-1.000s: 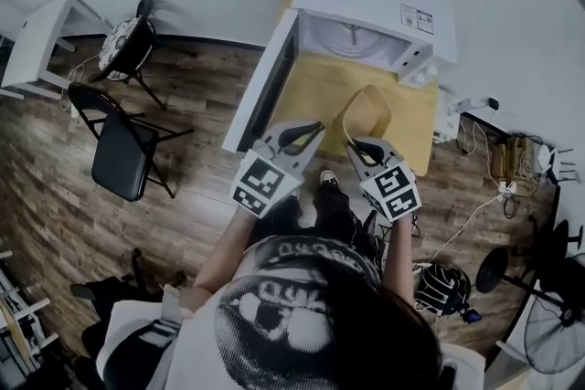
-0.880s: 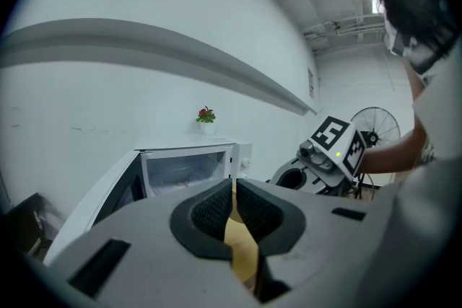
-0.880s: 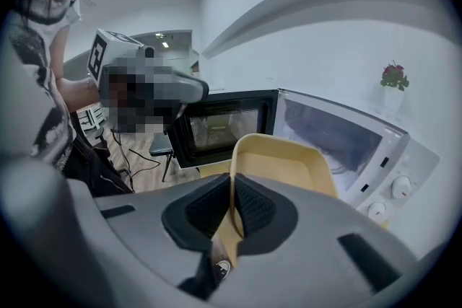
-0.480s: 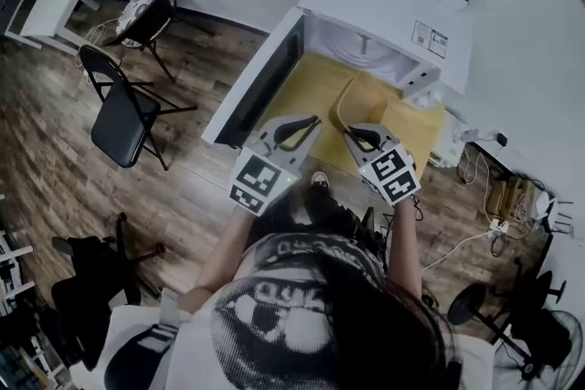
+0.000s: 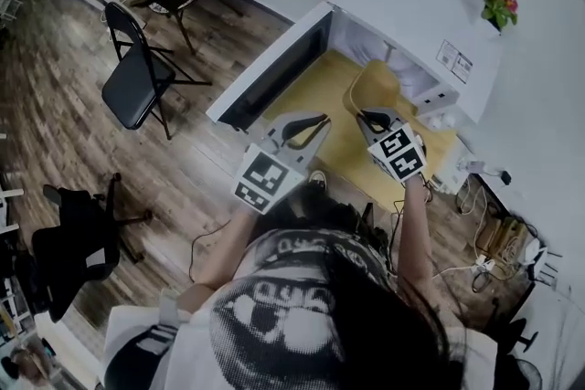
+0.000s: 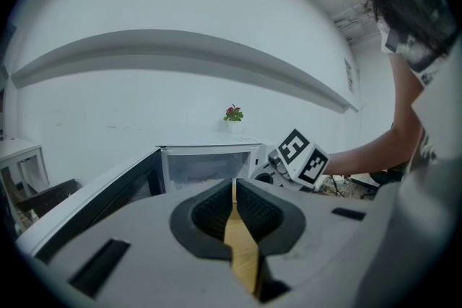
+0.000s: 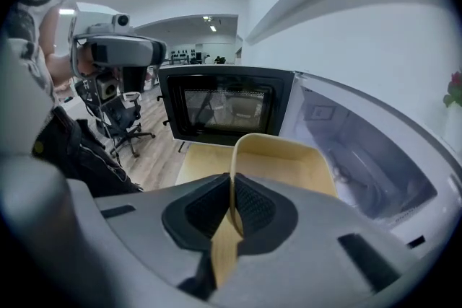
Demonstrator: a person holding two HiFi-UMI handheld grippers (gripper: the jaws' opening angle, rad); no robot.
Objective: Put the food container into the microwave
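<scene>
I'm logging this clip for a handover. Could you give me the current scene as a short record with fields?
microwave: white, on the yellow table
microwave door: open
food container: tan, looks empty, just in front of the open cavity, not inside
right hand-held gripper: shut on the food container's wall
left hand-held gripper: jaws together, holding nothing, over the table
potted plant: on top of the microwave
task status: container not yet in the microwave
</scene>
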